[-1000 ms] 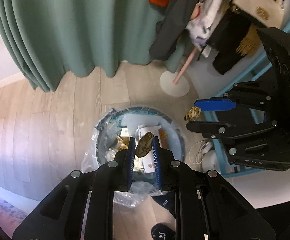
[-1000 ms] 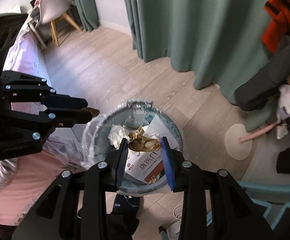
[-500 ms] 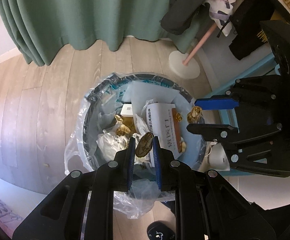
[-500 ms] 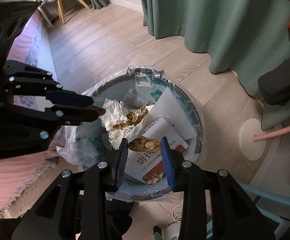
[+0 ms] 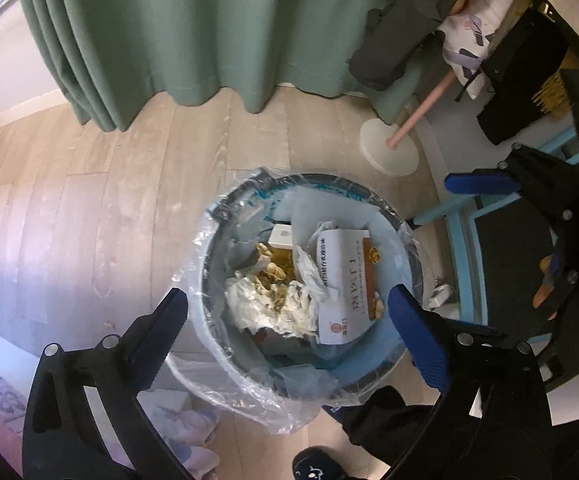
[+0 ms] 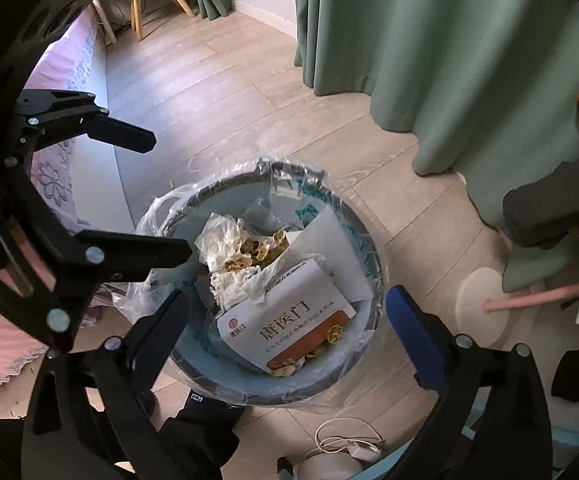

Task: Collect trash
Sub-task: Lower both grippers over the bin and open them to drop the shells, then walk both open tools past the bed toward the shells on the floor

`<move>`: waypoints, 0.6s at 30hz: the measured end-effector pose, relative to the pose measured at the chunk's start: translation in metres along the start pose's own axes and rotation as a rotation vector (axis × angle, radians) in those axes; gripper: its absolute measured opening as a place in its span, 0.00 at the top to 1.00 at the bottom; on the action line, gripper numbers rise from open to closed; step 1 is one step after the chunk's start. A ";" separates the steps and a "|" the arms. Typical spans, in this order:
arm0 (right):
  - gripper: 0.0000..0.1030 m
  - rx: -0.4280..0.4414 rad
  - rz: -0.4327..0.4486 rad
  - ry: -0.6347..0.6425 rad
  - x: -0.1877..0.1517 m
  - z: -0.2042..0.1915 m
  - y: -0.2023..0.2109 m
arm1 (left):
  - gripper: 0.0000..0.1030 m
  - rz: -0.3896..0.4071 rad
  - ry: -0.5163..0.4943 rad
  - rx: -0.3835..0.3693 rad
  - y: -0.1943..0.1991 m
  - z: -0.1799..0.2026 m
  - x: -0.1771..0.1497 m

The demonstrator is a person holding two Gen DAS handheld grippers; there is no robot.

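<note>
Left tongs (image 5: 289,308): jaws just sprang wide, nothing between them, above bin (image 5: 405,236).
Right tongs (image 6: 289,308): likewise just opened, empty.
Tissue (image 5: 265,304): six o'clock inside bin.

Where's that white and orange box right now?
The box lies in the lined bin, beside crumpled tissue, at the centre of both views.
</note>
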State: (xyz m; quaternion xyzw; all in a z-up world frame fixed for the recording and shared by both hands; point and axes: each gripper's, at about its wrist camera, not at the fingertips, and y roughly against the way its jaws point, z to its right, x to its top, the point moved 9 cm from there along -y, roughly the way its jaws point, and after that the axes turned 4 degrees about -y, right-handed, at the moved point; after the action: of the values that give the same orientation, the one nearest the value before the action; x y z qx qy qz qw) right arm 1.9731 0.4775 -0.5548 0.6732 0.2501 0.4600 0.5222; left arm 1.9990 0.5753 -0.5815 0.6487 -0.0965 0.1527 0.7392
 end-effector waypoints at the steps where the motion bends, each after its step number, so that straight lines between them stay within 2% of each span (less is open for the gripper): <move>1: 0.07 -0.010 0.004 0.007 0.002 0.001 0.005 | 0.06 0.002 -0.001 0.013 0.004 0.000 0.001; 10: 0.07 -0.026 0.018 0.009 0.017 0.003 0.064 | 0.06 0.011 0.054 0.057 0.063 0.005 0.004; 14: 0.07 -0.045 0.042 0.015 0.030 0.003 0.102 | 0.06 0.005 0.078 0.099 0.104 0.005 0.003; 16: 0.07 -0.061 0.071 0.038 0.039 0.000 0.124 | 0.06 0.003 0.075 0.150 0.131 0.005 -0.003; 18: 0.07 -0.050 0.100 0.047 0.047 -0.006 0.142 | 0.06 0.005 0.114 0.148 0.154 0.005 -0.010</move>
State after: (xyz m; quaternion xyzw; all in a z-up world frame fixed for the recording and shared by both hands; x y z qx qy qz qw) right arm 1.9690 0.4720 -0.4048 0.6605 0.2167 0.5074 0.5093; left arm 1.9355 0.5869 -0.4411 0.6916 -0.0446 0.1980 0.6932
